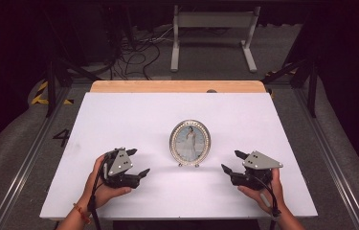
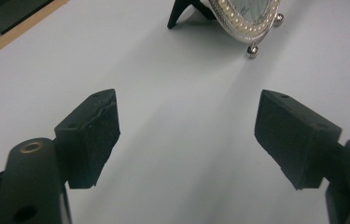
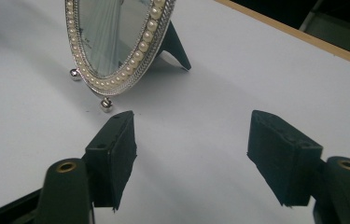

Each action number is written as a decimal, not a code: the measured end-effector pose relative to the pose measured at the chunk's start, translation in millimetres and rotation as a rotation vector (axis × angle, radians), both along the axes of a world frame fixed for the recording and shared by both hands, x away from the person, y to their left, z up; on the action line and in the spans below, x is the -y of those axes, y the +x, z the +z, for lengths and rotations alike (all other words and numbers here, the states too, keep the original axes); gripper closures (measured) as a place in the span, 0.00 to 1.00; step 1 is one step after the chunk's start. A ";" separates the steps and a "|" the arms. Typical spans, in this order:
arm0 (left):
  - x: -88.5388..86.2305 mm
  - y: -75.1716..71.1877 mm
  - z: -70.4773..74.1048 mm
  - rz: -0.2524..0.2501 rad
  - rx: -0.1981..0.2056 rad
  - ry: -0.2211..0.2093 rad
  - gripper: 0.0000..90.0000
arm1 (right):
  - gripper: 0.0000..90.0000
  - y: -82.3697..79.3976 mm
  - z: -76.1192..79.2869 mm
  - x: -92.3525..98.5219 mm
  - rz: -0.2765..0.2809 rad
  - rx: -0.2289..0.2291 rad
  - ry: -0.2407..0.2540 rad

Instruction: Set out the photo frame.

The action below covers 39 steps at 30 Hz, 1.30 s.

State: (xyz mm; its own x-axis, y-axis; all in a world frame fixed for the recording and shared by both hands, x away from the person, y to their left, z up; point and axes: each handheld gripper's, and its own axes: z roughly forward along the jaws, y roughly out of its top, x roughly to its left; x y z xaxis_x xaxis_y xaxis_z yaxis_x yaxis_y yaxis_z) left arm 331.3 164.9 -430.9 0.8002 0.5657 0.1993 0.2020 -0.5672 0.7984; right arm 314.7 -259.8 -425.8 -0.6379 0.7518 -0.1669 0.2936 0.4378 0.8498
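Note:
An oval picture frame (image 1: 190,143) with a pearl-studded silver rim stands upright on the white table (image 1: 119,115), leaning on a black back stand. My left gripper (image 1: 138,163) rests low on the table to the frame's left, held by a hand, jaws open with nothing between them. My right gripper (image 1: 228,161) sits to the frame's right, also open and empty. In the left gripper view the frame (image 2: 249,18) stands ahead at upper right, beyond the gripper (image 2: 186,135). The right gripper view shows the frame (image 3: 116,42) close ahead at upper left, past the gripper (image 3: 191,154).
The table's wooden far edge (image 1: 177,86) shows past the white top. Beyond it on the floor are a white metal stand (image 1: 213,33) and tangled cables (image 1: 134,52). Dark rails run along both sides.

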 end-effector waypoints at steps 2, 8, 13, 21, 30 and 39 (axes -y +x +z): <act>-3.5 -2.0 -1.2 0.009 -0.001 -0.004 0.24 | 0.35 -0.8 0.0 2.5 -0.006 0.001 -0.003; -19.5 -8.9 -4.1 0.036 -0.008 -0.013 0.20 | 0.27 -5.8 -0.2 16.2 -0.035 0.001 -0.014; -33.1 -13.0 -6.3 0.048 -0.014 -0.026 0.19 | 0.23 -9.7 -4.2 26.2 -0.065 0.005 -0.034; -53.2 -17.1 -11.5 0.093 -0.020 -0.045 0.17 | 0.20 -15.5 -9.4 39.2 -0.099 0.004 -0.054; -73.4 -28.7 -17.0 0.136 -0.032 -0.078 0.12 | 0.20 -26.0 -8.8 59.3 -0.137 0.021 -0.054; -92.1 -36.9 -20.0 0.181 -0.029 -0.141 0.12 | 0.19 -33.6 -13.4 75.9 -0.169 0.024 -0.035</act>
